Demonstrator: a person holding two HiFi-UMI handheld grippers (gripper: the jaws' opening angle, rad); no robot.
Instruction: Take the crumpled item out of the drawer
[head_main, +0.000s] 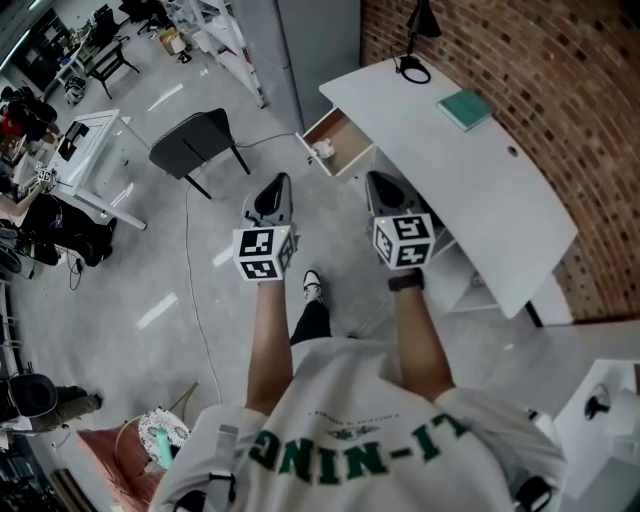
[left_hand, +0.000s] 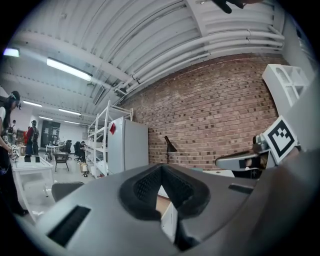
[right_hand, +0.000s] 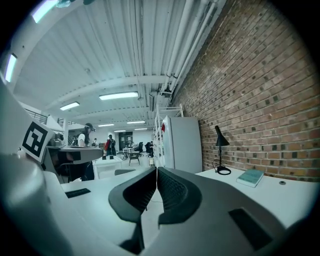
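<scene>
At the near corner of the white desk (head_main: 450, 180) the wooden drawer (head_main: 345, 135) stands pulled out. A small white crumpled item (head_main: 322, 150) lies inside it near the front panel. My left gripper (head_main: 275, 185) hovers just short of the drawer, its jaws a narrow slit apart and empty. In the left gripper view (left_hand: 160, 172) a strip of the drawer (left_hand: 161, 202) shows through that slit. My right gripper (head_main: 380, 182) hangs beside the drawer at the desk's edge. Its pads (right_hand: 167, 187) are pressed together with nothing between them.
A black desk lamp (head_main: 415, 45) and a teal book (head_main: 465, 108) sit on the desk by the brick wall (head_main: 520, 70). A dark chair (head_main: 195, 140) stands on the floor to the left, with a cable trailing past it. White shelves and a grey cabinet (right_hand: 182, 142) are beyond.
</scene>
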